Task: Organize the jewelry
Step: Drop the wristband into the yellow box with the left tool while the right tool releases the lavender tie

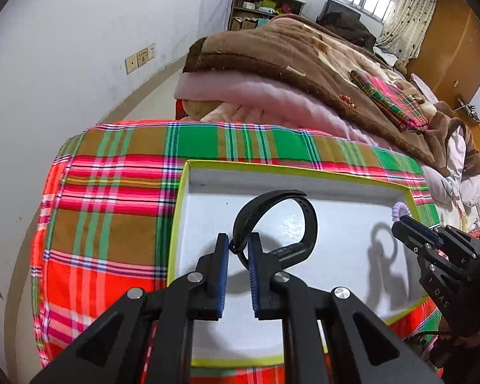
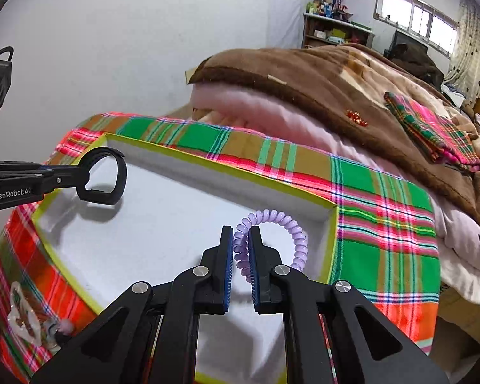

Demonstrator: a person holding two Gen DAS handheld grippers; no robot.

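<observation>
A shallow white box with a yellow-green rim (image 1: 184, 198) (image 2: 214, 164) lies on a plaid cloth. My left gripper (image 1: 239, 244) is shut on the strap of a black wristband (image 1: 283, 211), which hangs as a loop above the box floor. From the right wrist view the same wristband (image 2: 112, 176) shows at the left, in the left gripper (image 2: 80, 177). My right gripper (image 2: 241, 235) is shut on a lilac spiral hair tie (image 2: 291, 227), held above the box near its right corner. That gripper (image 1: 400, 220) and the hair tie (image 1: 399, 208) also appear at the right edge of the left wrist view.
The plaid cloth (image 1: 112, 211) (image 2: 384, 224) covers the surface under the box. Behind it lie folded pink and brown blankets (image 1: 288, 64) on a bed. A small clear bag with trinkets (image 2: 25, 316) sits on the cloth left of the box. A white wall stands to the left.
</observation>
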